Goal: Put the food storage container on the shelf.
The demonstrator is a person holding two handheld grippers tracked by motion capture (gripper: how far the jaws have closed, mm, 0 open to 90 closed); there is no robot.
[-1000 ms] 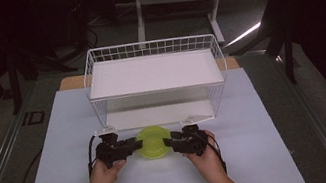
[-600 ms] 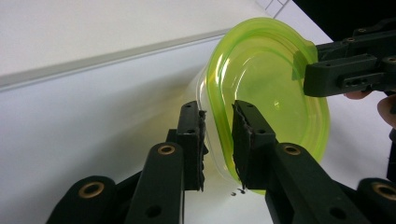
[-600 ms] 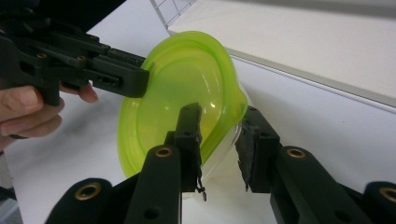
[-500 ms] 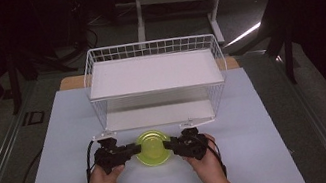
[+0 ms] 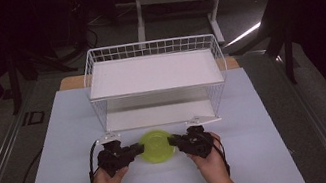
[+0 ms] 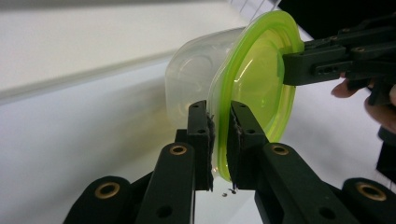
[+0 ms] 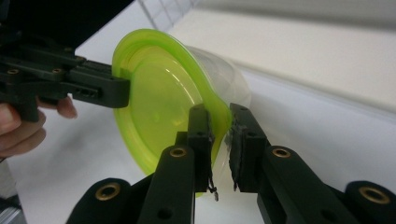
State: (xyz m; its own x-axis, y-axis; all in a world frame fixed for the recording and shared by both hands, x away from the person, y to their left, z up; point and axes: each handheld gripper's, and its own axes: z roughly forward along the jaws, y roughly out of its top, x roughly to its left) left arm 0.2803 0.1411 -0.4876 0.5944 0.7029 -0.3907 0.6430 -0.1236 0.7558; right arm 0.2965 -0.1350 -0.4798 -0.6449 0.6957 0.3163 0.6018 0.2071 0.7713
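Gripping the tub by its green rim, left gripper and right gripper have just pinched opposite edges, before the rack. Next: a level two-handed lift, likely onto a shelf.

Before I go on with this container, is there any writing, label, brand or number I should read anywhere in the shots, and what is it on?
"ID", or marks shaped like those letters: on the dark floor strip left of the table, high view; too small to be sure.
Green lid and clear container: no print or label, in either gripper view.
White wire rack: none.
Left gripper, right gripper: none.
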